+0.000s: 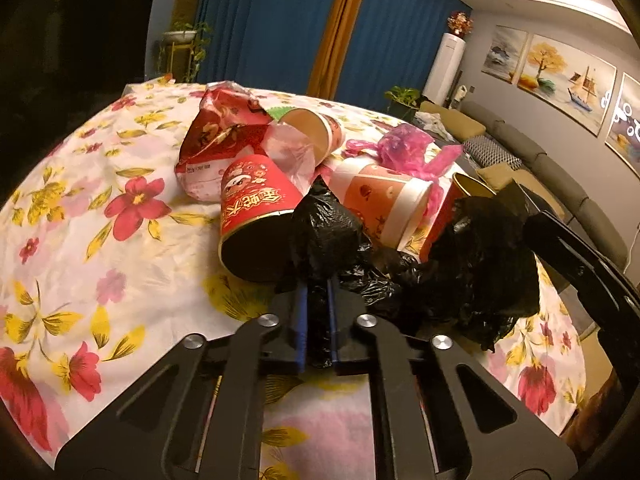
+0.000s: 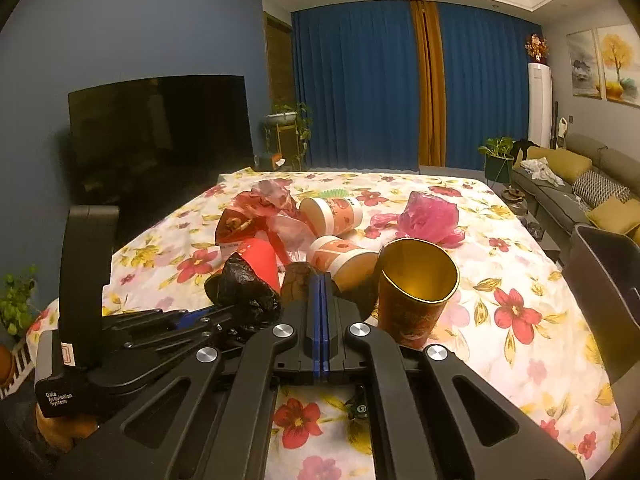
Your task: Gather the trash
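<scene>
Left gripper (image 1: pixel 317 280): jaws nearly together, pinching a fold of the black bag (image 1: pixel 472 264), which lies crumpled on the table (image 1: pixel 80 208) near its front edge.
Right gripper (image 2: pixel 320 280): pads pressed flat together; whether bag film sits between them cannot be told.
Gold cup (image 2: pixel 416 288): upright just right of the right gripper, empty.
Red cup (image 1: pixel 256 216): on its side, mouth toward the front edge, touching the bag.
Paper cups (image 2: pixel 332 212): tipped over mid-table.
Red wrapper (image 1: pixel 224 132), pink bag (image 2: pixel 432 216): behind the cups.
</scene>
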